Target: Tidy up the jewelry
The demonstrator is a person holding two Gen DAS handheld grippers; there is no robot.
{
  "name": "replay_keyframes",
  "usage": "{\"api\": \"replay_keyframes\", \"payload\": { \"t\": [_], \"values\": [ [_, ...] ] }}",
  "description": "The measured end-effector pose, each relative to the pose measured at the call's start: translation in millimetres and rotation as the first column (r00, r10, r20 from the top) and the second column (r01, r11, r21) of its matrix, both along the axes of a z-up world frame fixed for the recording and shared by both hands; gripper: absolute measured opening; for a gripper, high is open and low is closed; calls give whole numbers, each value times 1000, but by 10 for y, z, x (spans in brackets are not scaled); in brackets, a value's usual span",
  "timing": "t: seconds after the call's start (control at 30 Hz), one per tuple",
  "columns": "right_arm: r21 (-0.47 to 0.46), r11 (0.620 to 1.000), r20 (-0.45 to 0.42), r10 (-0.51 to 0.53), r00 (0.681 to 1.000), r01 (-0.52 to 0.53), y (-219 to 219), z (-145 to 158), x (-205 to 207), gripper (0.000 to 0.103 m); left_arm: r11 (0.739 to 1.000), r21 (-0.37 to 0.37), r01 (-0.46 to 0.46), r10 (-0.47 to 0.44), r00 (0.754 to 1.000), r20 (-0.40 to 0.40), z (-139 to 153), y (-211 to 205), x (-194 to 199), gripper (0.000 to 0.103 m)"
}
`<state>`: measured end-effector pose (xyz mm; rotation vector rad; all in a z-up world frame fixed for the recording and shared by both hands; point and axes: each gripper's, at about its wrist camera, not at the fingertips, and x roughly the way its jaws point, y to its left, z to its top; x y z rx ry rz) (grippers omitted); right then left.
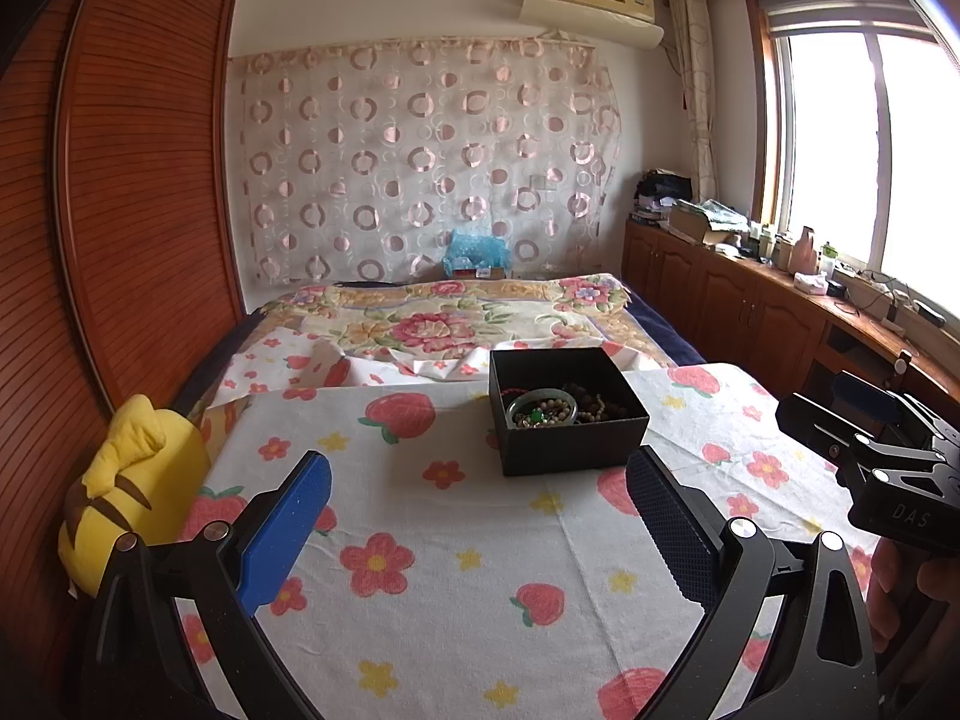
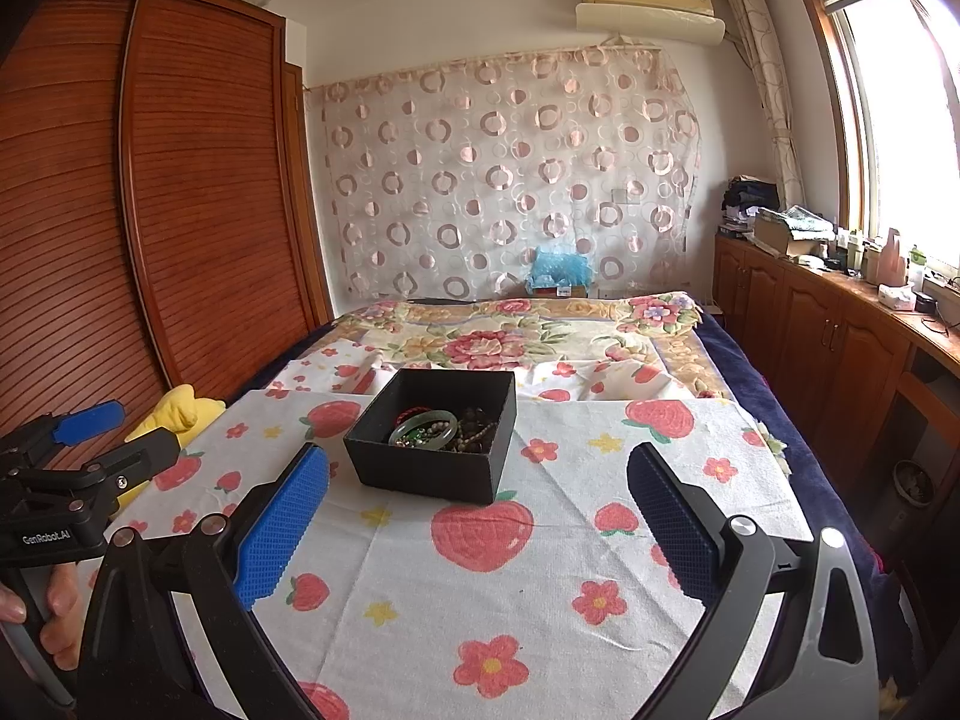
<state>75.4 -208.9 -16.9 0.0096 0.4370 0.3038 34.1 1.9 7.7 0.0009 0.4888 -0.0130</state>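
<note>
A black open box [image 1: 567,414] stands on a white cloth with strawberry and flower print [image 1: 456,540]. It holds a pale green bangle [image 1: 543,407], brown bead strings [image 1: 600,405] and a red cord. The box [image 2: 435,441] and the bangle [image 2: 423,425] also show in the right wrist view. My left gripper [image 1: 480,525] is open and empty, short of the box. My right gripper [image 2: 477,525] is open and empty, also short of the box. The right gripper shows at the right edge of the left wrist view [image 1: 870,450], and the left gripper at the left edge of the right wrist view [image 2: 90,438].
A yellow plush toy [image 1: 138,486] lies at the cloth's left edge beside a wooden wardrobe [image 1: 120,180]. A floral quilt [image 1: 456,318] covers the bed beyond the box. Wooden cabinets [image 1: 750,294] with clutter run along the right under the window.
</note>
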Motion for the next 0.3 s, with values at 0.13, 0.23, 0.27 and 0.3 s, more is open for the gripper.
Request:
{"api": "replay_keyframes", "payload": {
  "t": [0.13, 0.23, 0.27, 0.3],
  "values": [
    [1, 1000, -1, 0, 1000, 0, -3, -3, 0, 100, 1000, -1, 0, 0, 1000, 0, -2, 4, 0, 95],
    [0, 1000, 0, 0, 1000, 0, -4, -2, -3, 100, 1000, 0, 0, 0, 1000, 0, -4, 7, -1, 95],
    [1, 1000, 0, 0, 1000, 0, -11, -2, 1, 100, 1000, -1, 1, -1, 1000, 1, -4, 8, -3, 95],
    [0, 1000, 1, 0, 1000, 0, -12, -2, 2, 100, 1000, 0, 1, -1, 1000, 1, -4, 0, -1, 95]
  ]
}}
